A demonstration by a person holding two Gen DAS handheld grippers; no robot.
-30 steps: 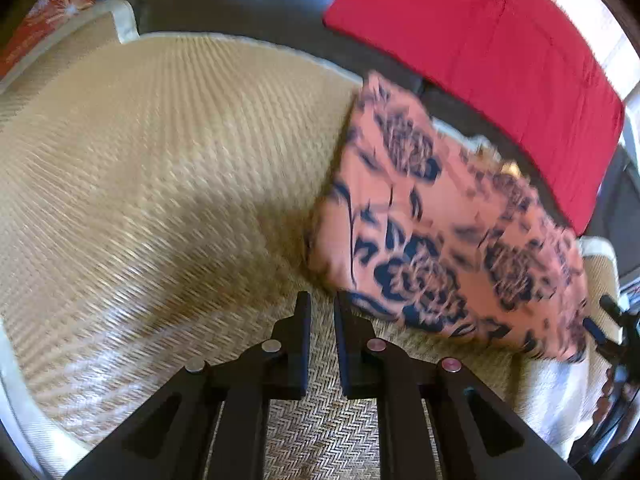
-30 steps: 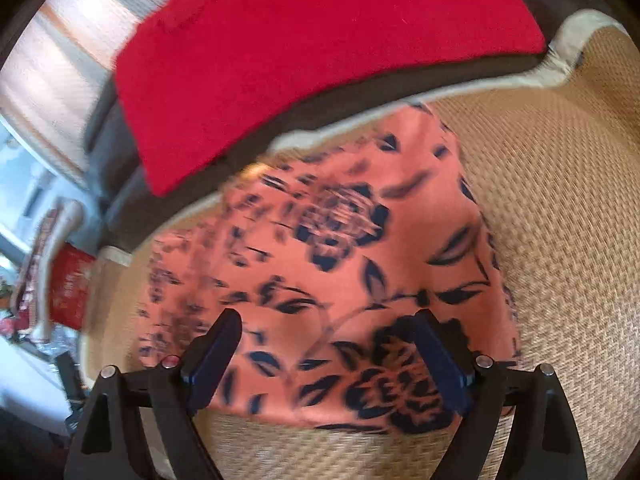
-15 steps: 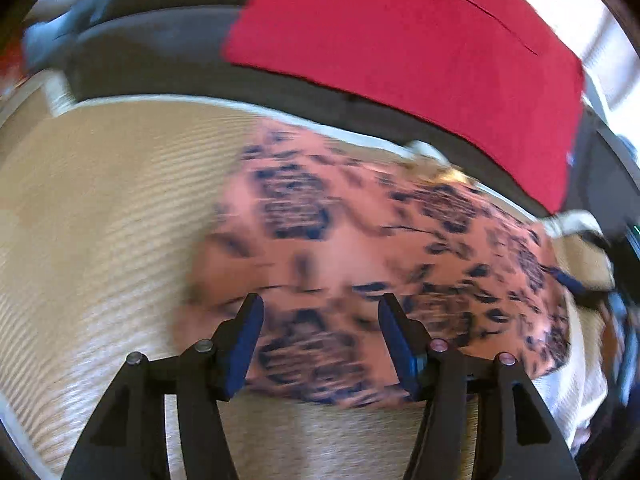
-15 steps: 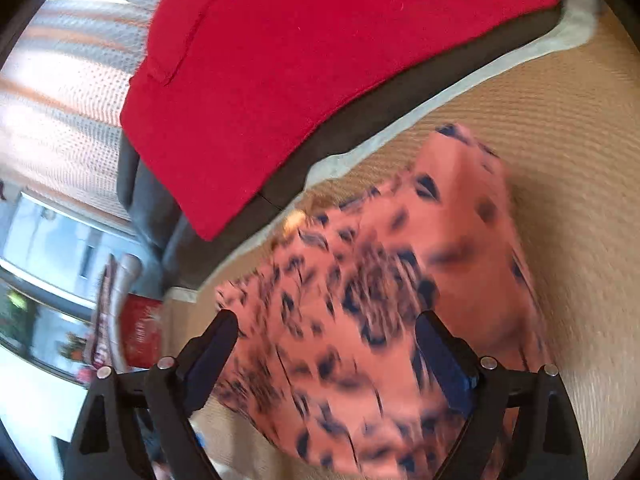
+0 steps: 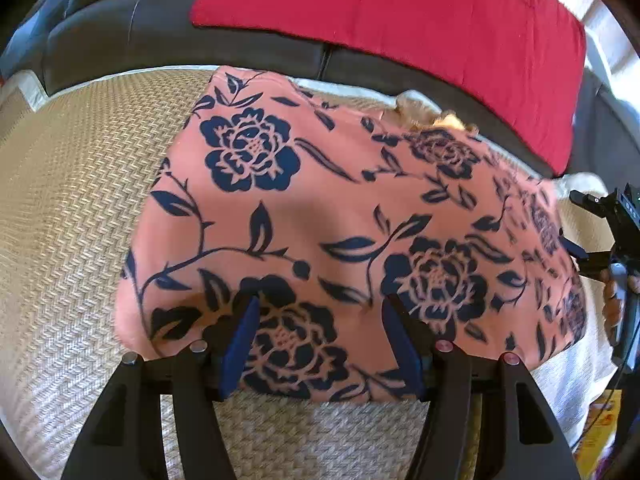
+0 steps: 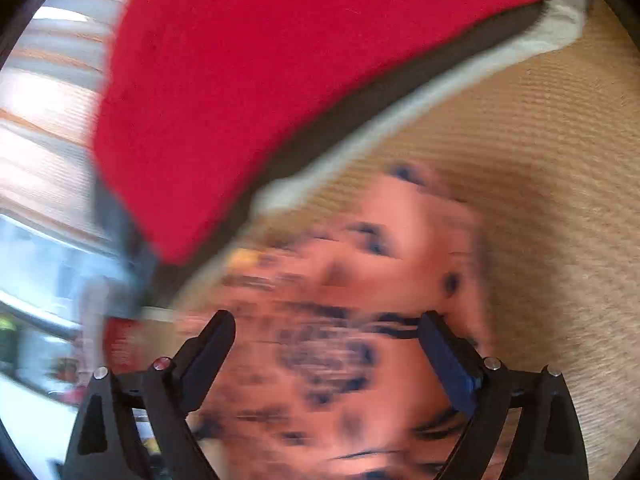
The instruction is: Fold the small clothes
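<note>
From the left wrist, a woven straw mat (image 5: 80, 184) covered a dark sofa (image 5: 120, 28) with a red blanket (image 5: 400, 12) over its back. The folded floral garment (image 5: 340, 220) lay flat on the mat; the left gripper (image 5: 320, 336) had just been opening, jaws apart above its near edge, nothing between them. From the right wrist, blurred, the right gripper (image 6: 326, 344) hung wide open over the garment (image 6: 380, 280).

Red cushion (image 5: 404, 20) on dark sofa (image 5: 132, 36); woven mat (image 5: 80, 184).
</note>
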